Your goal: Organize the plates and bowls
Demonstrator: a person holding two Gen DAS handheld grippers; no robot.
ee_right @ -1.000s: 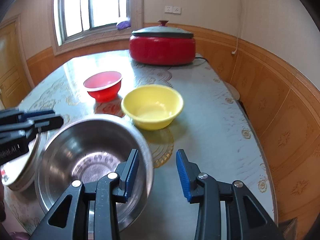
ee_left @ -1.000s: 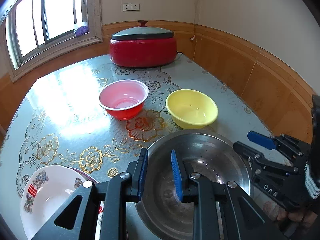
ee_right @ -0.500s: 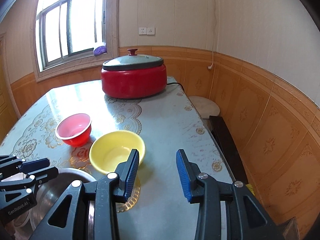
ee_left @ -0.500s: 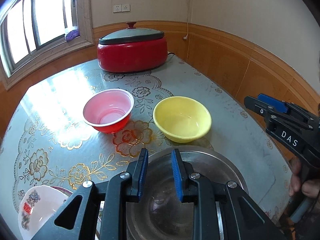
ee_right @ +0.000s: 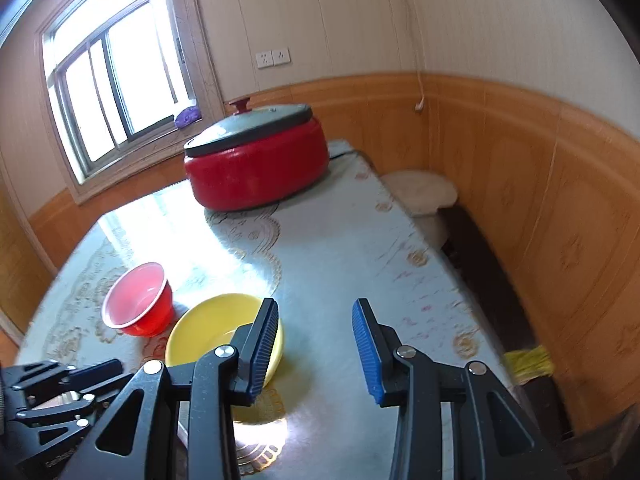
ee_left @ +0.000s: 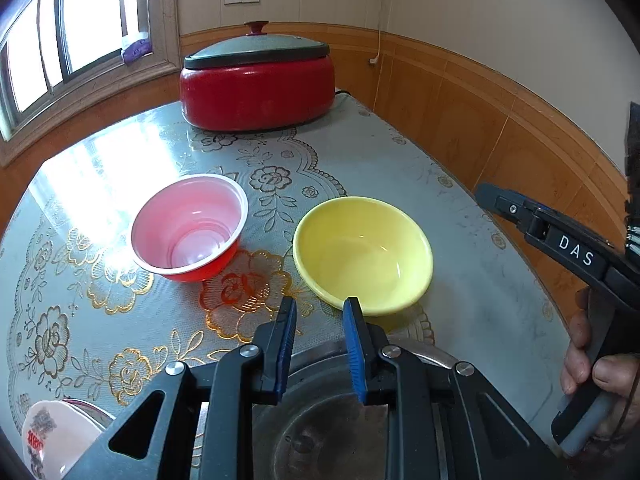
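A red plastic bowl (ee_left: 188, 232) and a yellow bowl (ee_left: 364, 254) stand side by side on the flowered table; both also show in the right wrist view, red (ee_right: 136, 300) and yellow (ee_right: 212, 332). A steel bowl (ee_left: 320, 420) sits under my left gripper (ee_left: 320, 344), which is open and empty above its near rim. A white patterned plate (ee_left: 48, 436) lies at the lower left. My right gripper (ee_right: 316, 344) is open and empty, held high over the table to the right of the yellow bowl.
A big red cooker with a grey lid (ee_left: 256, 84) stands at the table's far end, its cord running to the wall. A padded stool (ee_right: 420, 192) and a bench sit by the wood-panelled wall on the right. The window is at the left.
Both grippers have lifted and pulled back from the steel bowl. The right gripper rose and tilted upward, so the steel bowl has left its view. Both stayed open.
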